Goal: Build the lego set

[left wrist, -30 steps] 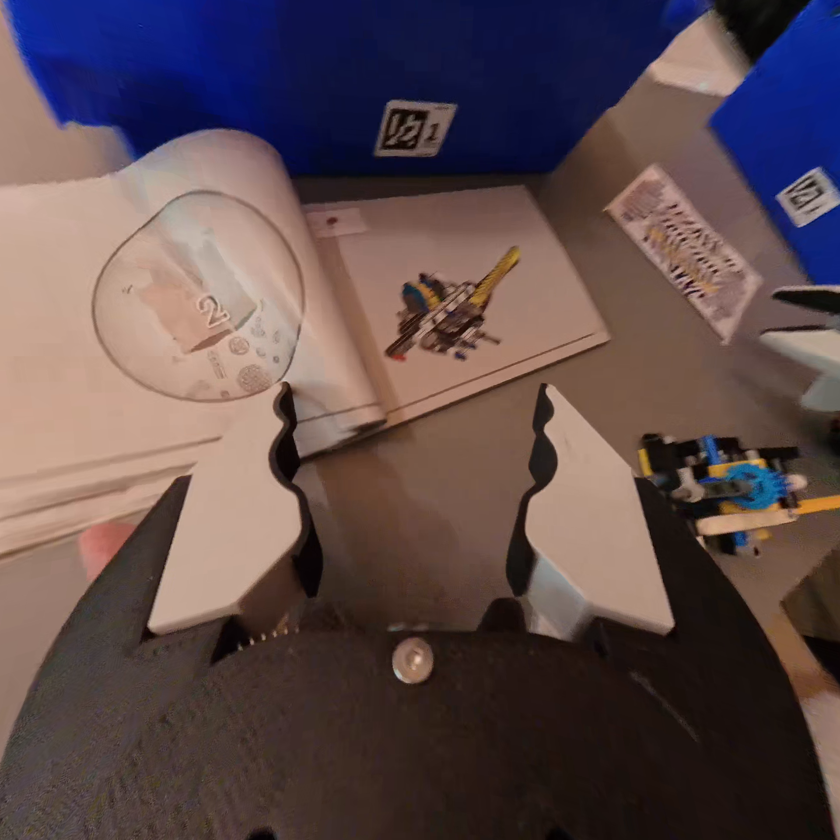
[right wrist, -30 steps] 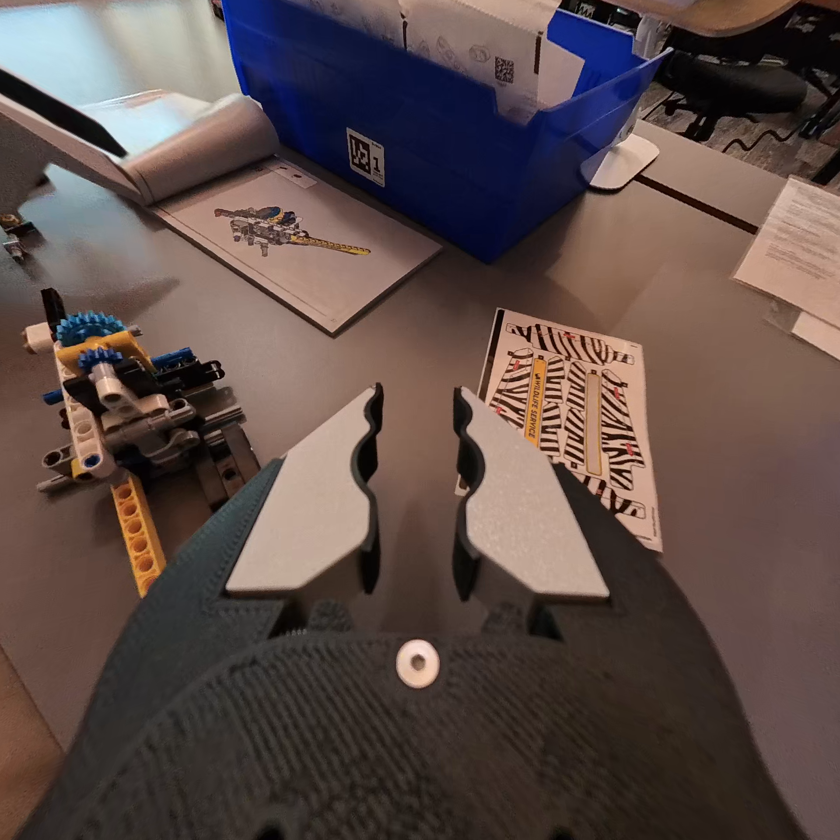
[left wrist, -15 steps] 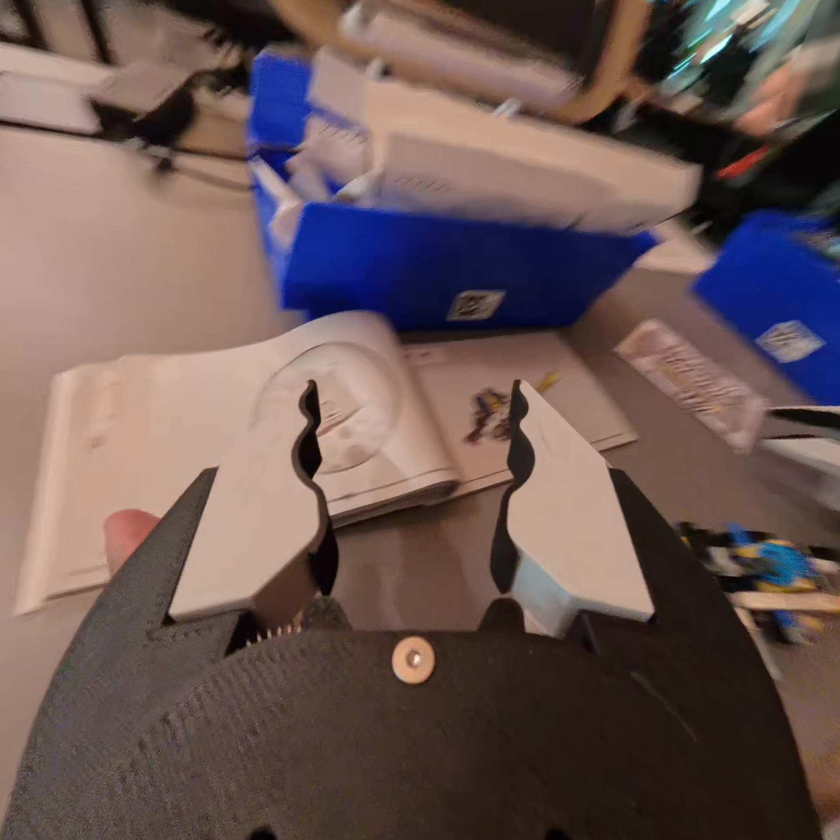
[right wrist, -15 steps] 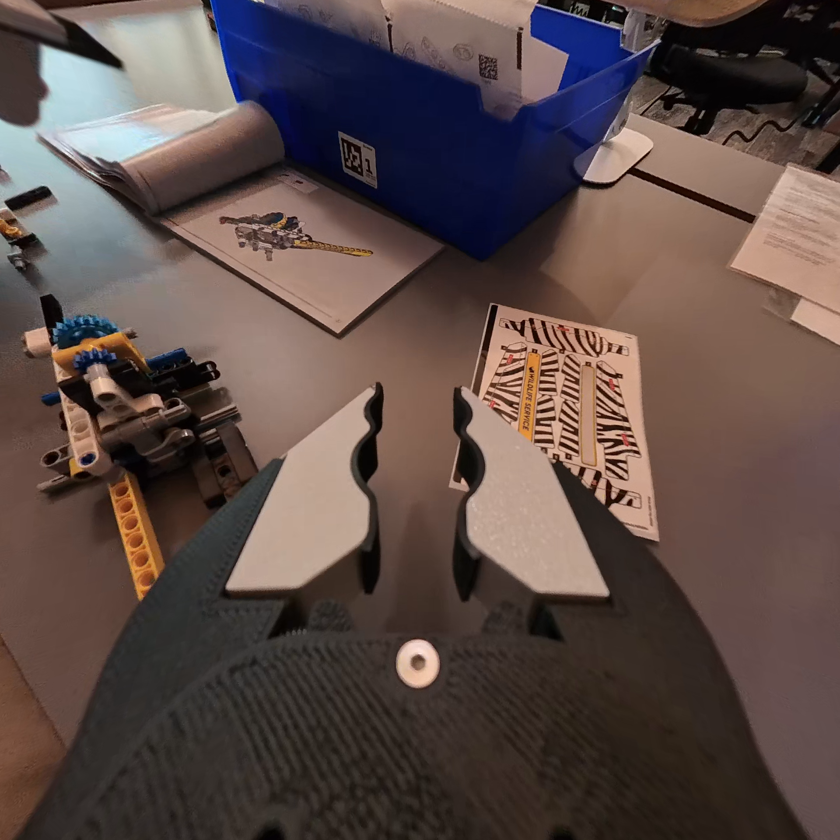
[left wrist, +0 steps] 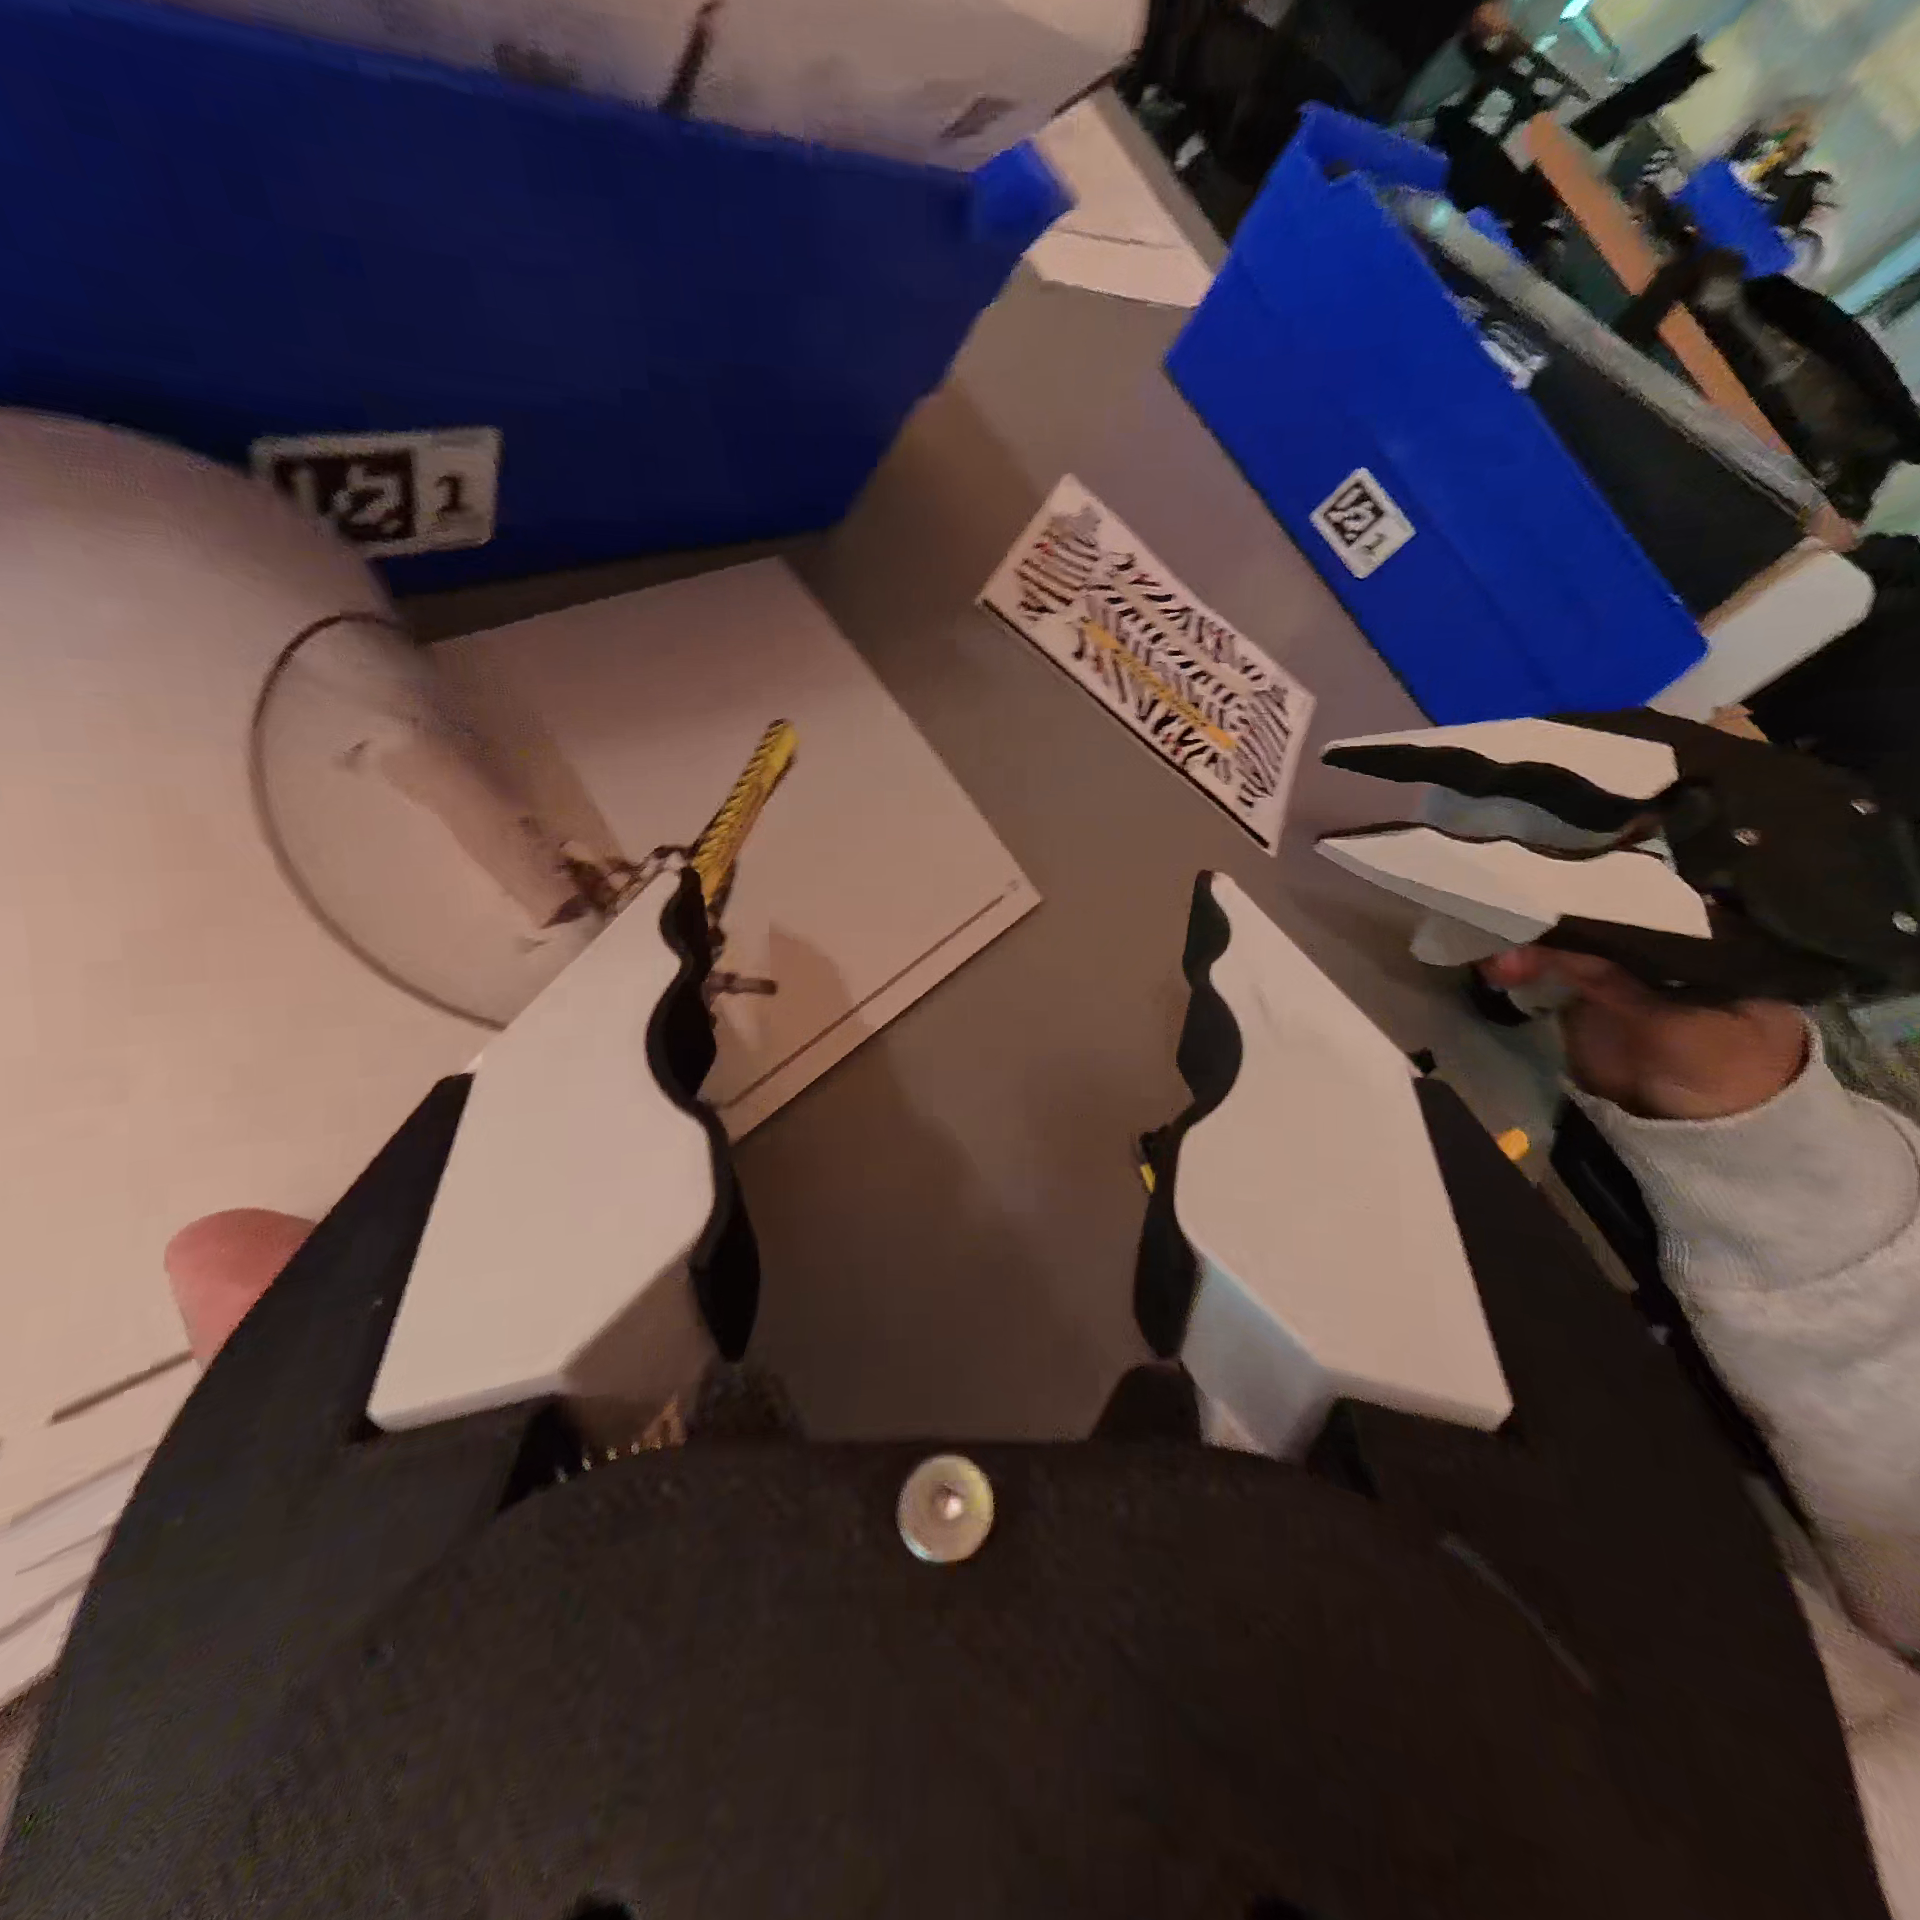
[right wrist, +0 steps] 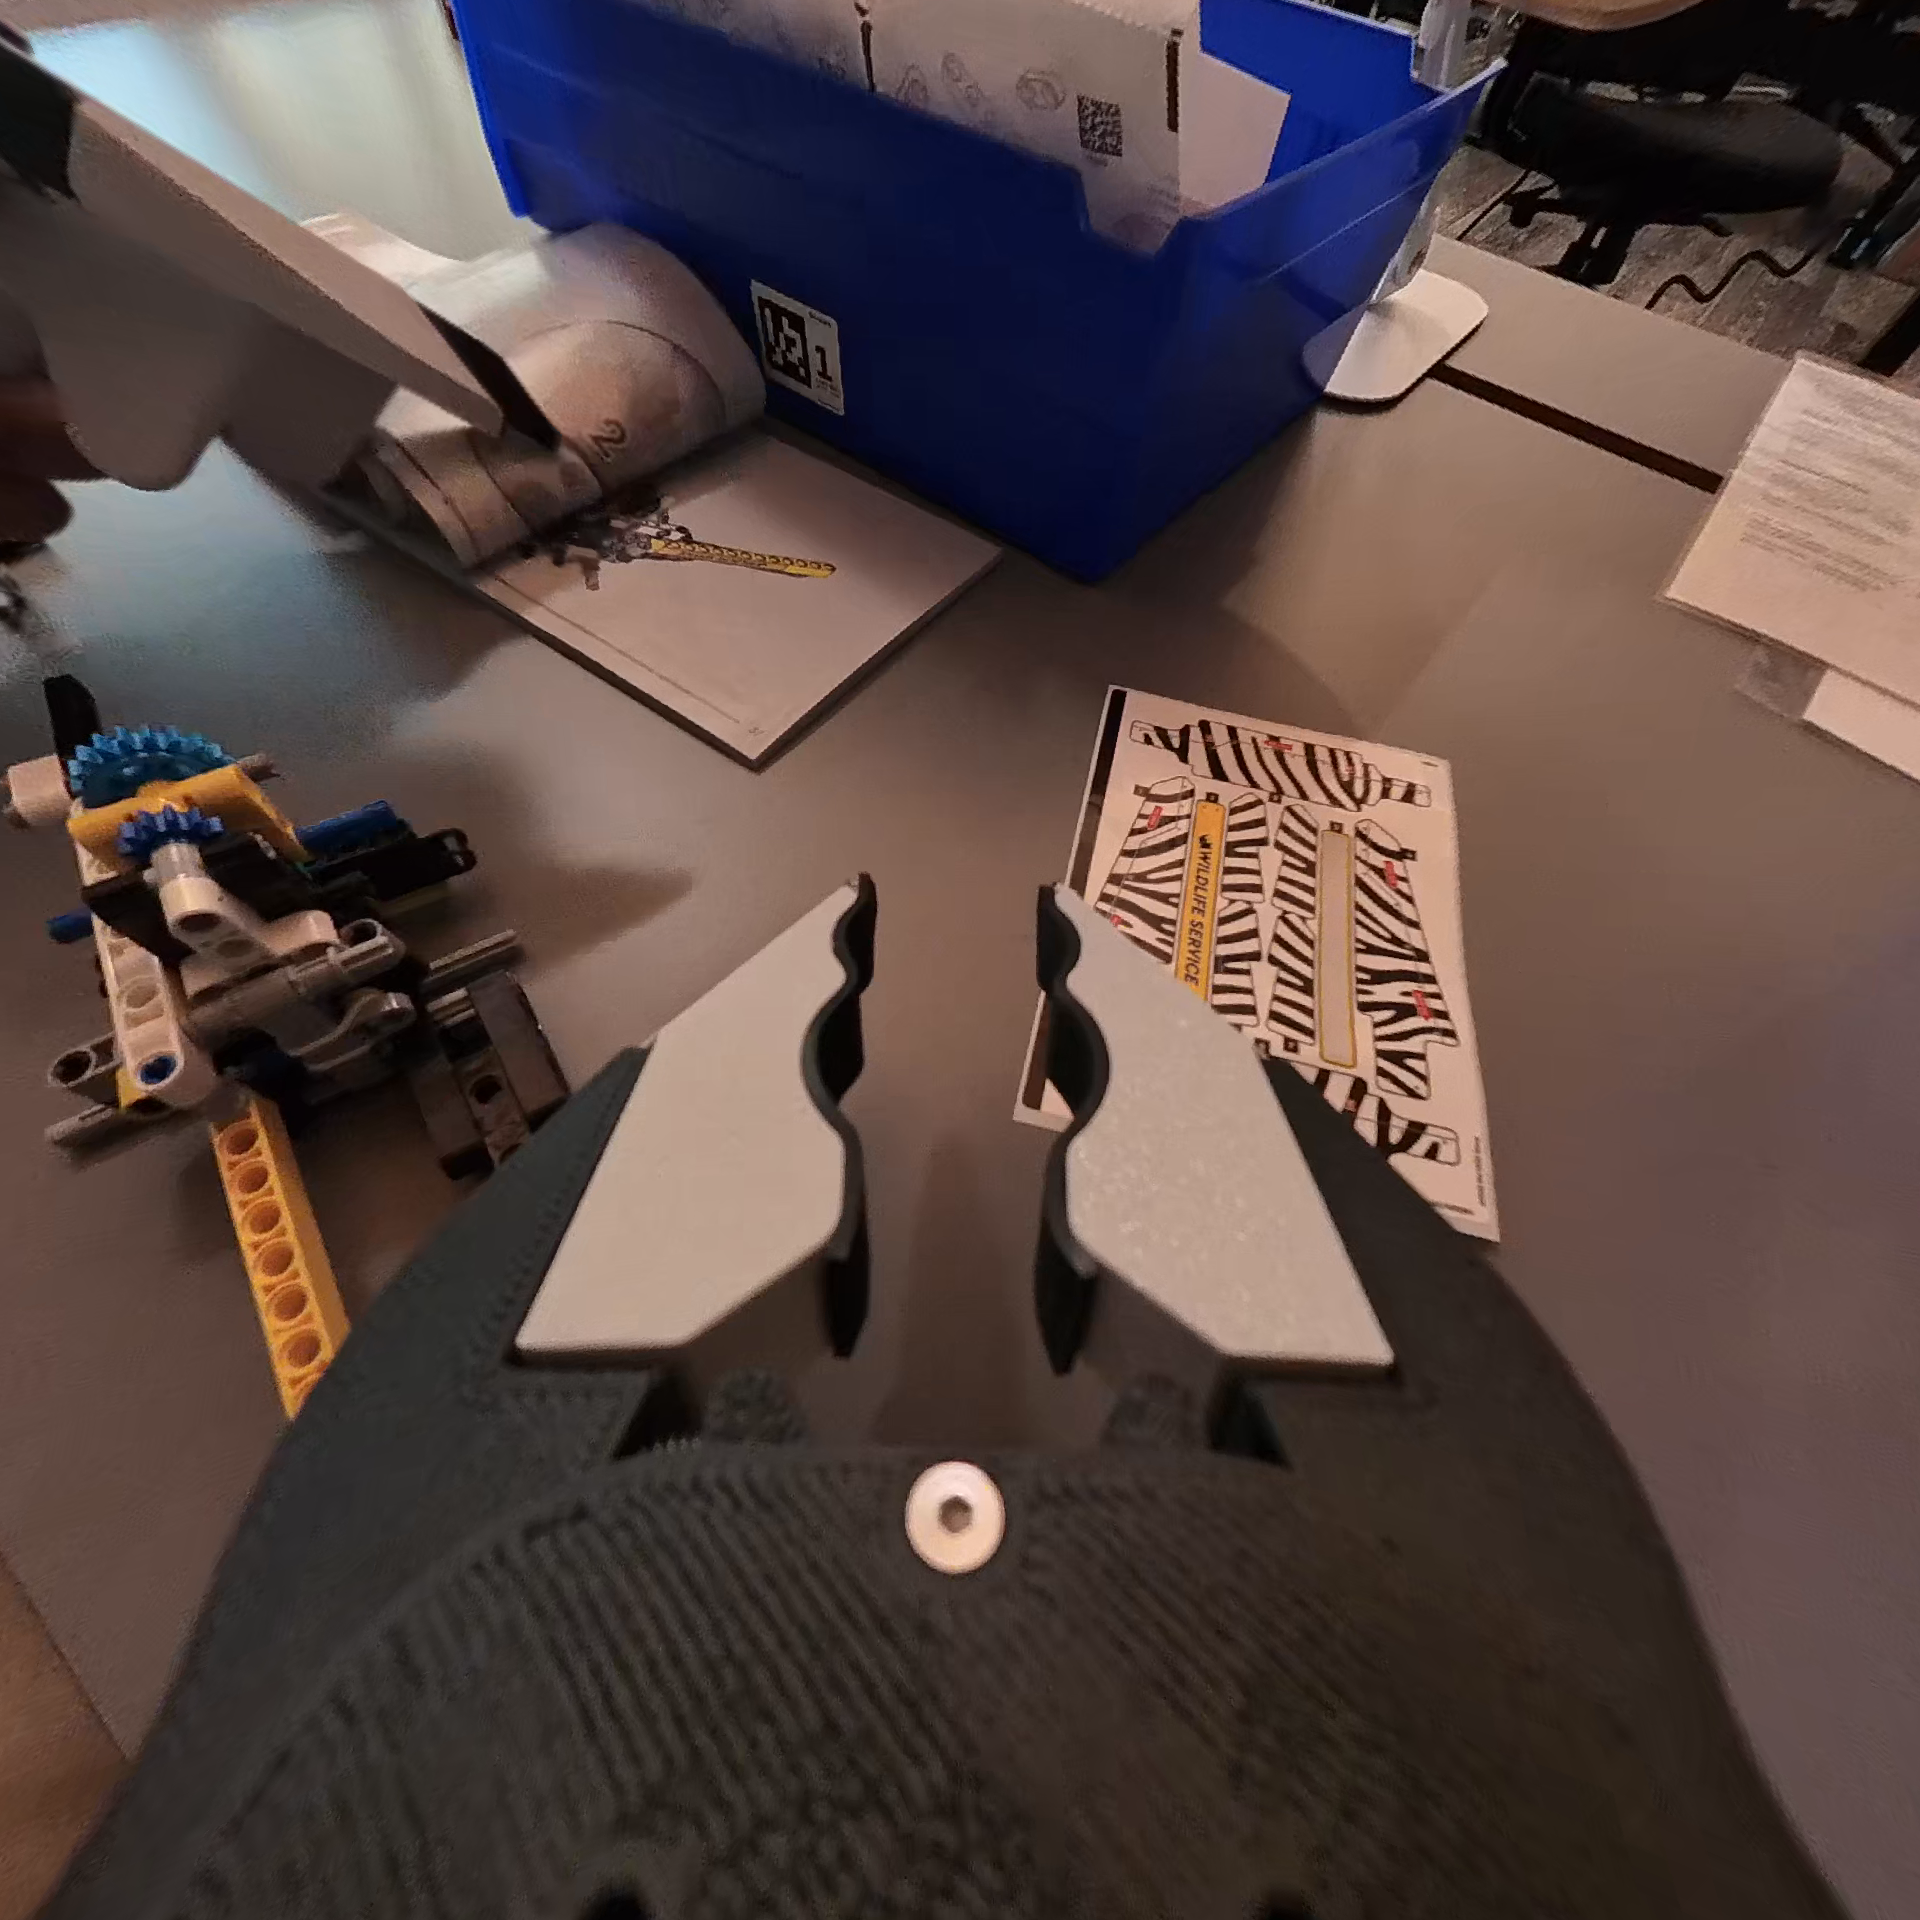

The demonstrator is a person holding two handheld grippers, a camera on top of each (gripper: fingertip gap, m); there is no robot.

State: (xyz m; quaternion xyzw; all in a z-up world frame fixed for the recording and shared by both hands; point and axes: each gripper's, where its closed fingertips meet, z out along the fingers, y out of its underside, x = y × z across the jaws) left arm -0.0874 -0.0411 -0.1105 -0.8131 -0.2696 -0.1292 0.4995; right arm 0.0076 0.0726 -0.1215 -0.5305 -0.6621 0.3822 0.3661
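Note:
The part-built lego model (right wrist: pixel 239 935), with blue gears, grey beams and a yellow beam, lies on the grey table (right wrist: pixel 1610 1039) at the left of the right wrist view. My right gripper (right wrist: pixel 956 899) hangs above the table between the model and the zebra sticker sheet (right wrist: pixel 1299 935), jaws a little apart and empty. It also shows in the left wrist view (left wrist: pixel 1330 805). My left gripper (left wrist: pixel 940 904) is open and empty over the open instruction booklet (left wrist: pixel 852 831). One of its fingers (right wrist: pixel 312 312) touches the curled pages (right wrist: pixel 623 384). In the left wrist view the model is mostly hidden.
A blue bin (right wrist: pixel 987 312) holding paper bags stands just behind the booklet. A second blue bin (left wrist: pixel 1403 468) is farther right. A white stand base (right wrist: pixel 1392 332) and loose papers (right wrist: pixel 1818 520) lie at the far right. A hand in a grey sleeve (left wrist: pixel 1714 1143) holds the right gripper.
My left gripper swung up, then came back down onto the booklet's curled pages, which now roll further over the open page. My right gripper has barely moved.

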